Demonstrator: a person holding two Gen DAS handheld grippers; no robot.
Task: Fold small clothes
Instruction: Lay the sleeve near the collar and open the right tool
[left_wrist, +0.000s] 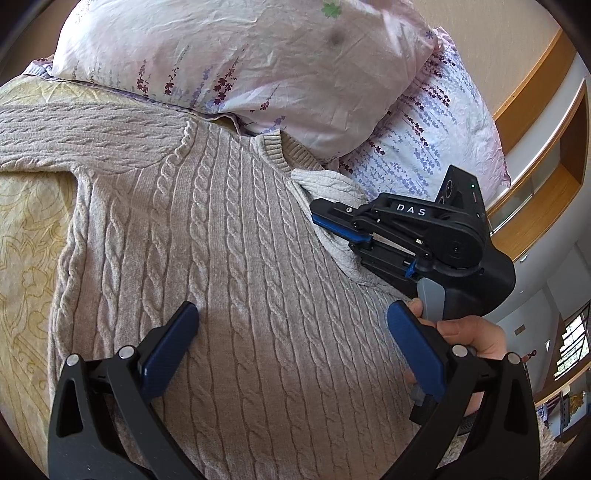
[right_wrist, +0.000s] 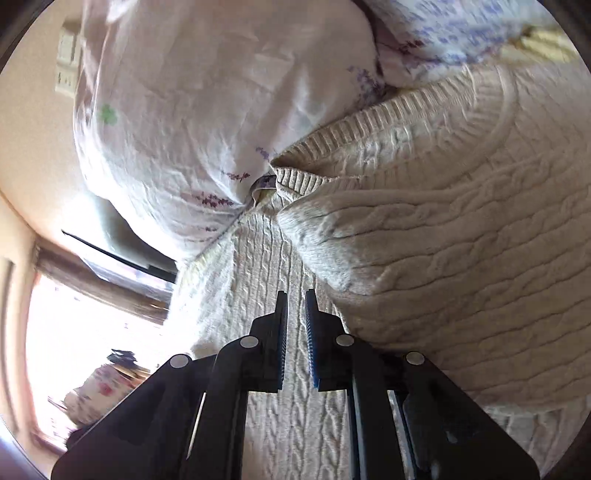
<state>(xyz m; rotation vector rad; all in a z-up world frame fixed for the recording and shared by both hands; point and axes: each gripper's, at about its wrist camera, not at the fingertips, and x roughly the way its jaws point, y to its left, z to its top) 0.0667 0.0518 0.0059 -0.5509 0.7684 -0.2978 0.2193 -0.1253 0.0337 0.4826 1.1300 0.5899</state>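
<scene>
A beige cable-knit sweater (left_wrist: 236, 236) lies flat on a bed, collar toward the pillows. Its left sleeve stretches out to the left; its right sleeve (left_wrist: 332, 188) is folded in over the shoulder. My left gripper (left_wrist: 291, 332) hovers open over the sweater's chest, empty. My right gripper (left_wrist: 332, 225) sits at the sweater's right shoulder, its jaws nearly closed. In the right wrist view the right gripper (right_wrist: 296, 314) shows a narrow gap between its pads with nothing between them, above the knit (right_wrist: 443, 240).
Two floral pillows (left_wrist: 240, 62) lie just behind the collar. A yellow patterned bedspread (left_wrist: 26, 240) lies under the sweater. The bed edge and room with a wooden frame (left_wrist: 535, 122) are to the right.
</scene>
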